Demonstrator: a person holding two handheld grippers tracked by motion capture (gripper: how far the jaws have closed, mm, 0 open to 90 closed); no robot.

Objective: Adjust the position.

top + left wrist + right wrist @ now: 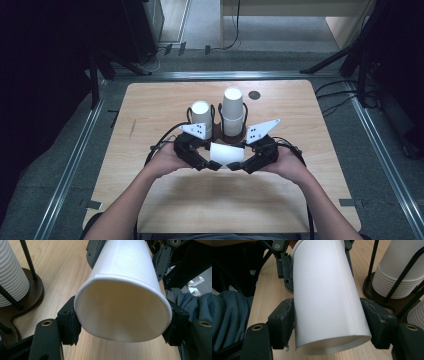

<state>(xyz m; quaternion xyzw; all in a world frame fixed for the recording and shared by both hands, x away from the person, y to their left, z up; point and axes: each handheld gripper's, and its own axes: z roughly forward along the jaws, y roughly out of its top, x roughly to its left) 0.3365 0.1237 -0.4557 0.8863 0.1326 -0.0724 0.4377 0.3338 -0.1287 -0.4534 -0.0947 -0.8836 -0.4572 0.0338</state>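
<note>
Now both claws meet over the near middle of the desk (pixel 165 200), holding one white paper cup (pixel 226 154) on its side between them. The left claw (pixel 214 165) clamps the cup's open rim end, pads pressed against the wall on both sides. The right claw (pixel 235 166) grips the base end likewise. Just behind, two stacks of cups (pixel 233 112) stand upside down in a dark wire holder (pixel 220 131).

Light wooden tabletop (pixel 165 205), rounded corners. Grey floor (pixel 200 15) beyond, metal rails (pixel 70 165) alongside. Dark surroundings; pale wooden furniture (pixel 345 22) at back.
</note>
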